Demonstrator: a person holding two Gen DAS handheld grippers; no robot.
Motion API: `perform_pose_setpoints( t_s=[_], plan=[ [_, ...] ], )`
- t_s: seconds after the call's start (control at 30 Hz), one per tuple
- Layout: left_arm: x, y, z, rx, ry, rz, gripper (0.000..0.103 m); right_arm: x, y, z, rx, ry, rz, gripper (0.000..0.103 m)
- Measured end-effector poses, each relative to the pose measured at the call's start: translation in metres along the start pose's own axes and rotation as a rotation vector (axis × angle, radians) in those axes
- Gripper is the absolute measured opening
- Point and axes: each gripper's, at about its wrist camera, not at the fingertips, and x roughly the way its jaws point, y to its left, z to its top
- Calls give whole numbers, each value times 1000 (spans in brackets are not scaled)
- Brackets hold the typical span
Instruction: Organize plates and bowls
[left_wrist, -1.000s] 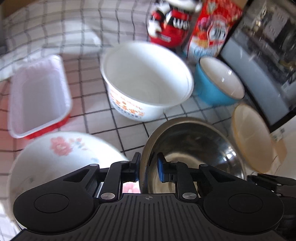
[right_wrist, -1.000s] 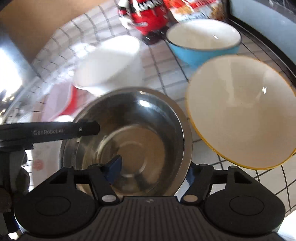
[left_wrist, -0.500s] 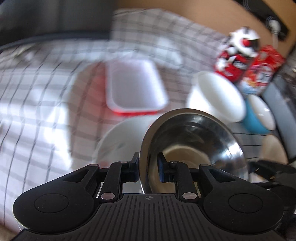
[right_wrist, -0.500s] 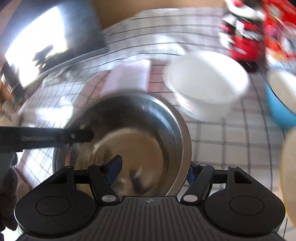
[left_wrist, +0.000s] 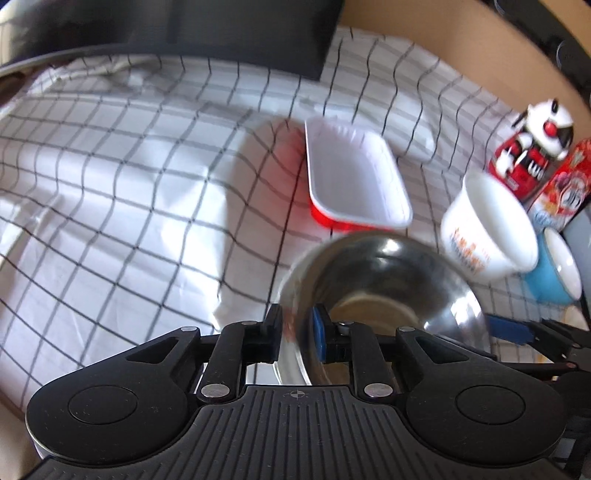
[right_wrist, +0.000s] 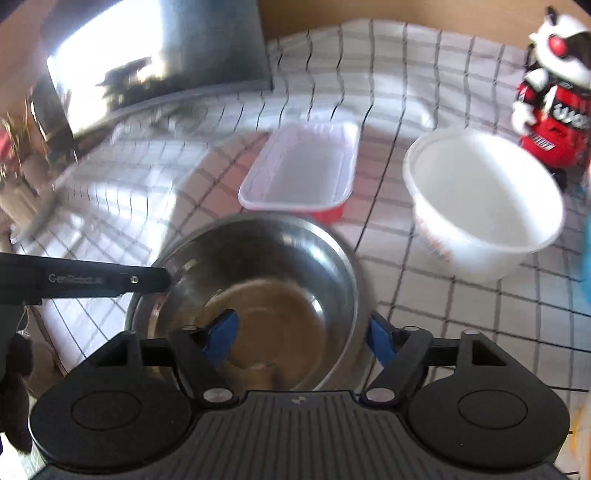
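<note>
My left gripper (left_wrist: 297, 334) is shut on the left rim of a steel bowl (left_wrist: 399, 280) and holds it above the checked cloth. The same steel bowl (right_wrist: 258, 288) shows in the right wrist view, with my right gripper (right_wrist: 303, 332) open, one finger inside the bowl and one outside its right rim, apart from it. The left gripper's arm (right_wrist: 85, 280) reaches in from the left. A white bowl with orange print (left_wrist: 487, 232) (right_wrist: 484, 206), a blue bowl (left_wrist: 554, 273) and a red-and-white rectangular tray (left_wrist: 354, 184) (right_wrist: 303, 170) stand on the cloth.
A red, white and black robot toy (left_wrist: 532, 147) (right_wrist: 554, 96) and a red snack box (left_wrist: 561, 188) stand at the far right. A dark screen (right_wrist: 155, 59) leans at the back left. The checked cloth (left_wrist: 129, 184) spreads left.
The steel bowl has been lifted and carried left by both grippers. The floral plate and yellow bowl have left view. The tray and white bowl now sit further right.
</note>
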Motion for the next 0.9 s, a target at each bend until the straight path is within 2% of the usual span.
perform_pose_setpoints(
  t_s=[0.13,0.27,0.33,0.4,0.47,0.57,0.7,0.8,0.9],
  plan=[
    [-20,3,8,6,-83,14,21,-21,-12,-3,4,-68,-47,81],
    [-21,-8,7,93,-81,-26,24,-19,-19,-5,37,-39,-49,81],
    [-14,-12,5,121,-60,-21,25,-12,-19,-7,53,-12,-53,81],
    [-6,-12,3,136,-41,16,25,-7,-16,-8,57,-4,-67,81],
    [2,-8,3,137,-25,45,33,-1,-13,-8,51,2,-91,80],
    [13,-1,3,112,25,17,34,7,-14,-4,63,21,-87,78],
    [30,4,5,82,97,-33,34,22,-17,0,115,85,-42,71],
    [38,1,4,92,114,-50,37,37,-19,-3,152,140,-14,64],
    [46,3,6,63,138,-72,41,44,-20,-7,180,165,4,63]
  ],
)
